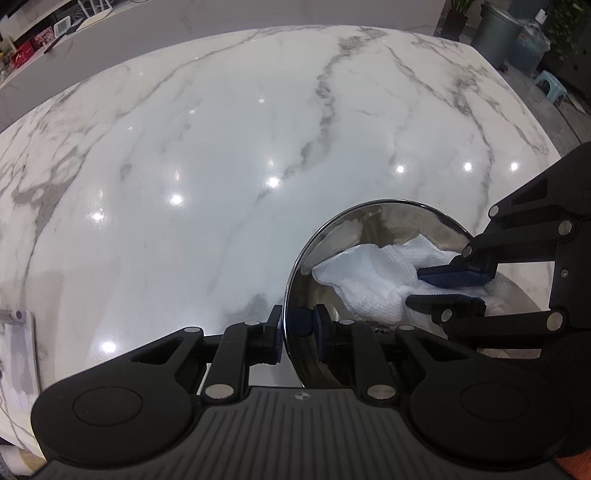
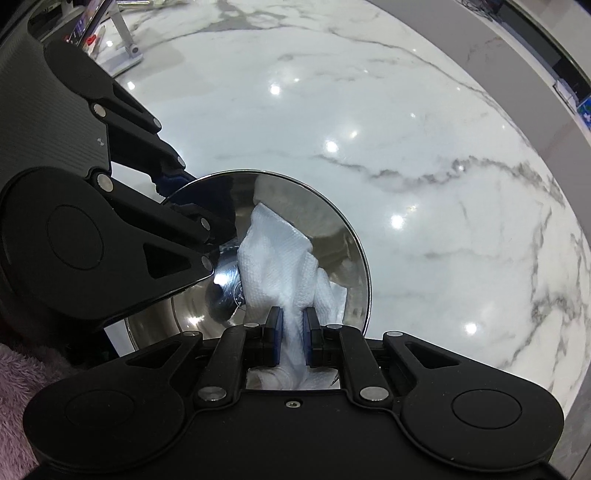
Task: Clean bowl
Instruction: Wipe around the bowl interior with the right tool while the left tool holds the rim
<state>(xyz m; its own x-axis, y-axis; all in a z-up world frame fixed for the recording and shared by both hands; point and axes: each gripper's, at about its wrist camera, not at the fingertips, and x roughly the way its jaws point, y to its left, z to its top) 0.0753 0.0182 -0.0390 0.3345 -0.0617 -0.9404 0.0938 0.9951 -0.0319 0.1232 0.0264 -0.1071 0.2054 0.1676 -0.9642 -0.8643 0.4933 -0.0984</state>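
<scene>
A shiny steel bowl [image 1: 391,218] is held tilted above the white marble table. My left gripper [image 1: 295,328] is shut on the bowl's rim, one finger outside and one inside. In the right wrist view the bowl [image 2: 343,229] faces me, with the left gripper [image 2: 173,192] clamped on its left rim. My right gripper [image 2: 292,325] is shut on a crumpled white paper towel [image 2: 277,258] that lies against the bowl's inner wall. In the left wrist view the right gripper [image 1: 443,288] holds the towel [image 1: 369,277] inside the bowl.
The marble table [image 1: 221,166] spreads ahead, with its far edge near a grey counter [image 1: 110,40]. A bin [image 1: 498,26] and a small stool [image 1: 552,85] stand on the floor at the far right. A white stand [image 2: 127,55] sits at the table's far left in the right wrist view.
</scene>
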